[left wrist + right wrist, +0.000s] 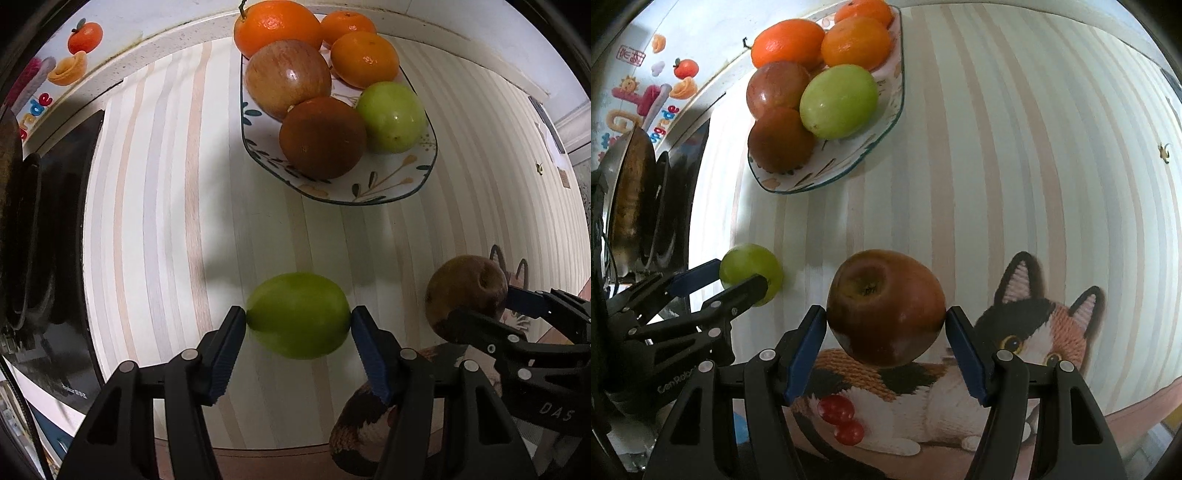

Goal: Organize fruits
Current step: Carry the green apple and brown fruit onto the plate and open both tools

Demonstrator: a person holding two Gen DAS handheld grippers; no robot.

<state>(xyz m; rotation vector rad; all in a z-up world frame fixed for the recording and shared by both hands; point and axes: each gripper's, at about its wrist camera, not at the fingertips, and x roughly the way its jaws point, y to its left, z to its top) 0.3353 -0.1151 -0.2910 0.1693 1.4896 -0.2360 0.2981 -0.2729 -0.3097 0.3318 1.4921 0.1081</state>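
My left gripper (298,319) is shut on a green apple (298,314) and holds it above the striped mat; it also shows in the right wrist view (738,277) with the green apple (750,267). My right gripper (886,314) is shut on a dark red apple (884,306); in the left wrist view that gripper (484,306) holds the apple (463,291) at the right. A leaf-patterned oval plate (388,188) (849,162) ahead holds several oranges, a red apple, a dark red fruit and a green apple (391,116) (838,99).
A dark pan and stove (44,240) (639,206) stand at the left. A cat-patterned cloth (1034,332) with small red tomatoes (842,417) lies under my right gripper. The wall (66,55) with fruit stickers is behind.
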